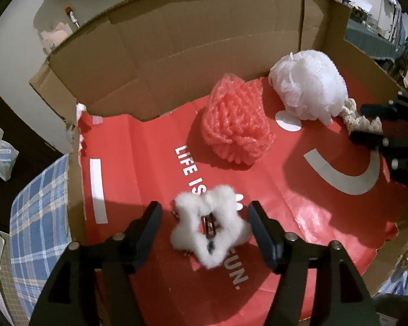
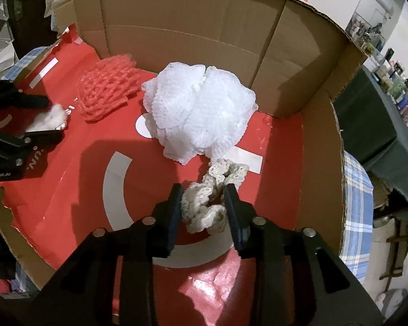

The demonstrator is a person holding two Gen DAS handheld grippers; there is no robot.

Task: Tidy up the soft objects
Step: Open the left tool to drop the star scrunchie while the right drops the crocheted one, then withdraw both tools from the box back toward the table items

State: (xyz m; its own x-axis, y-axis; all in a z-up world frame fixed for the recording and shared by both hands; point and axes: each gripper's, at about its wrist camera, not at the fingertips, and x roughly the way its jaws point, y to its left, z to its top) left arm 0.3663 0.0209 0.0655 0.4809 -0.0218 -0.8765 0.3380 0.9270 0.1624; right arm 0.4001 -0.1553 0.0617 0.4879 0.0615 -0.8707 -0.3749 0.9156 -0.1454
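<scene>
The left gripper, jaws wide, straddles a fluffy white star-shaped hair clip on the red box floor. The right gripper pinches a cream crocheted scrunchie beside the white mesh bath pouf.

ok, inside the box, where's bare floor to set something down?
Free: the red liner left of the pink mesh pouf, up to the left cardboard wall; also the near middle around the white arc print.
Crowded: back right, where the white pouf touches the cream scrunchie between the right fingers.
</scene>
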